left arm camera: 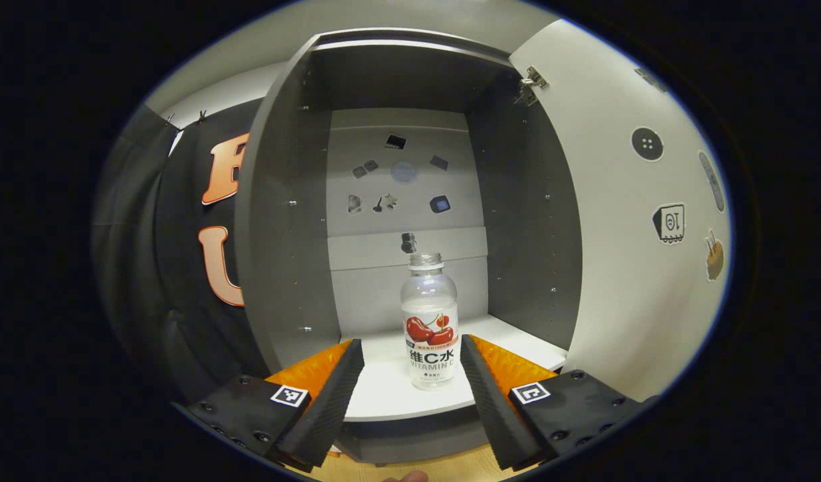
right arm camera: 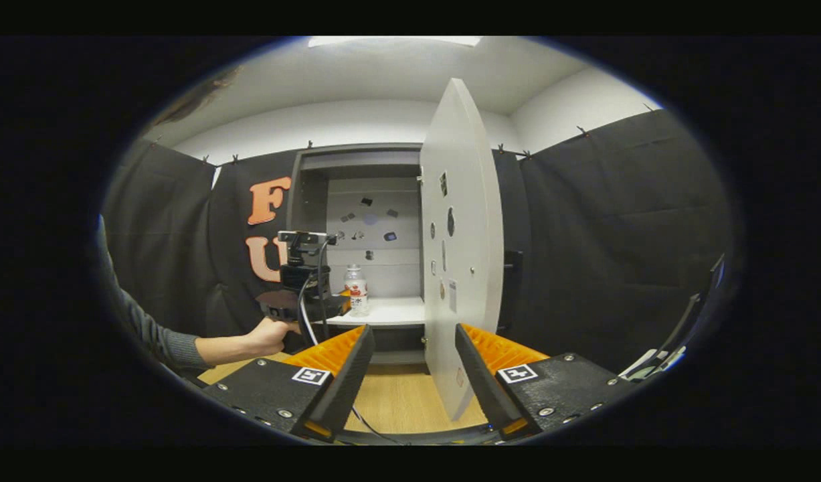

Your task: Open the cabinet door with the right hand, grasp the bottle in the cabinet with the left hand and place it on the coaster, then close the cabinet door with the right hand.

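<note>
- The cabinet door [right arm camera: 460,254] stood wide open, its edge just beyond the right gripper [right arm camera: 413,361], whose jaws were spread and held nothing.
- The bottle [left arm camera: 429,321] stood upright, uncapped, near the front of the cabinet shelf [left arm camera: 397,388].
- The left gripper [left arm camera: 411,375] had its jaws parted, flanking the bottle without touching it.
- In the right gripper view, a hand [right arm camera: 269,335] held the left gripper at the shelf.

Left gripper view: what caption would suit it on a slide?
Open left gripper lines up on an uncapped bottle standing on the shelf of the cabinet, door swung open.
</note>
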Action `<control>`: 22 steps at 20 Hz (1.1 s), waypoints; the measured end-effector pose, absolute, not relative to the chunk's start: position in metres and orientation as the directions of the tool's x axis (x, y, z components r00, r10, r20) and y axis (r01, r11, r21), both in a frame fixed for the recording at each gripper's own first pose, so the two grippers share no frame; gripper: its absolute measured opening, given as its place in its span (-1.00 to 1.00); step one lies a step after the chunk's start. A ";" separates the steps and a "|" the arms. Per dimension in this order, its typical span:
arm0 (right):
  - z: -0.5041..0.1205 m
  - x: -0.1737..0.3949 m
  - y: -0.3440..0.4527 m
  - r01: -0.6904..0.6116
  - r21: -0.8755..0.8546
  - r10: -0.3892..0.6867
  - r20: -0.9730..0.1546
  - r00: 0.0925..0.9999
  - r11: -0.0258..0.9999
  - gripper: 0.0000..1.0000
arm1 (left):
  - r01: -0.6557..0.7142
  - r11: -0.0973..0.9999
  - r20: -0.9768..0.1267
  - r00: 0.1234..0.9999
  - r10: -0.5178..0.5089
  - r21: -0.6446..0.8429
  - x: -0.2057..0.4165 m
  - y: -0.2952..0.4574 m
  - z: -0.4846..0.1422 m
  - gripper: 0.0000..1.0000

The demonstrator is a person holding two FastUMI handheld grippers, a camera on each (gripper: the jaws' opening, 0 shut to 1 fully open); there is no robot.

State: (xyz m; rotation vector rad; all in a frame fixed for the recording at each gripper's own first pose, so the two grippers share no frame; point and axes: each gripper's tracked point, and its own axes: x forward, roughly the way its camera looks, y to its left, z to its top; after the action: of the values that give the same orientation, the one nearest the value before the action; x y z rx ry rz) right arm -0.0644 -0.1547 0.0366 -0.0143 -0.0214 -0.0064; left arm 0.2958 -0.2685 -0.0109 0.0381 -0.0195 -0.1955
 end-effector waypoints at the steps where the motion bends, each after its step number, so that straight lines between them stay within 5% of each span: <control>1: 0.037 -0.061 -0.154 0.008 -0.009 -0.007 0.021 1.000 1.000 0.60 | 0.194 0.980 0.018 0.981 -0.195 0.046 0.305 -0.272 -0.011 0.89; 4: 0.035 -0.053 -0.156 0.012 -0.004 -0.012 0.011 1.000 1.000 0.43 | 0.185 0.980 0.035 0.982 -0.187 0.072 0.331 -0.279 -0.010 0.87; 19: 0.029 -0.033 -0.164 0.013 -0.022 -0.014 -0.049 0.999 1.000 0.55 | 0.166 0.983 0.016 0.986 -0.168 0.081 0.410 -0.309 -0.023 0.92; 20: 0.029 -0.033 -0.164 0.009 -0.020 -0.010 -0.050 0.999 1.000 0.55 | 0.164 0.983 0.012 0.986 -0.166 0.076 0.409 -0.309 -0.023 0.75; 22: 0.029 -0.034 -0.167 0.004 -0.015 -0.005 -0.050 0.999 1.000 0.55 | 0.169 0.983 0.006 0.986 -0.169 0.067 0.404 -0.310 -0.023 0.73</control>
State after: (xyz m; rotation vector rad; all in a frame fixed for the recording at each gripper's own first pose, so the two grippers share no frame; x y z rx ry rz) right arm -0.0345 -0.1671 0.0290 -0.0146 0.0496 -0.0043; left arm 0.4038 -0.3100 -0.0225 0.0663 -0.0115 -0.1699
